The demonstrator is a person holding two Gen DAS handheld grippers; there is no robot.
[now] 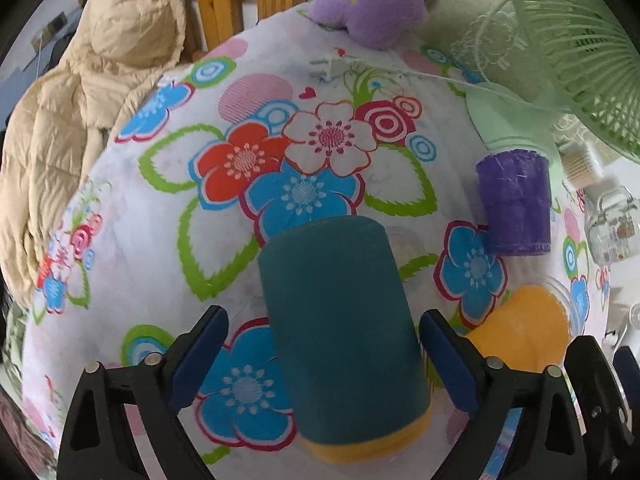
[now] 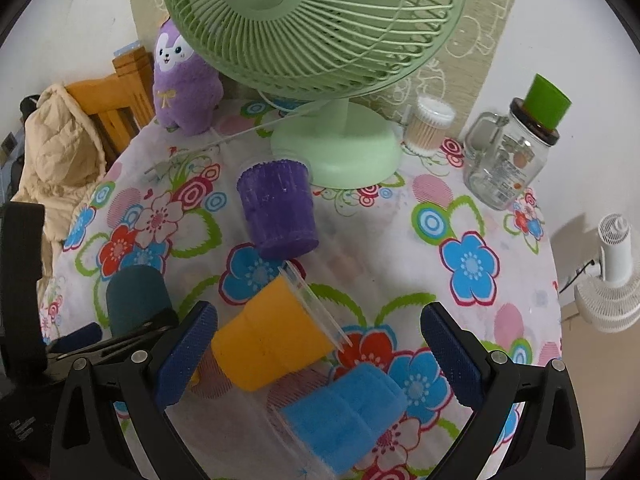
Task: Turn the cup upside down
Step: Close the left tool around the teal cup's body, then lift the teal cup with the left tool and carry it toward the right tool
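Cups stood and lay on the flowered surface (image 2: 460, 216). We saw the teal cup (image 1: 340, 320) upside down between the wide-spread fingers of our left hand-held gripper (image 1: 324, 360), neither pad touching it, a yellow rim showing at its base. Our right hand-held gripper (image 2: 320, 356) also gaped wide, over the tilted orange cup (image 2: 272, 340) and the toppled blue cup (image 2: 344, 412). Farther off, the purple cup (image 2: 278, 212) stood inverted near the green fan (image 2: 336, 148).
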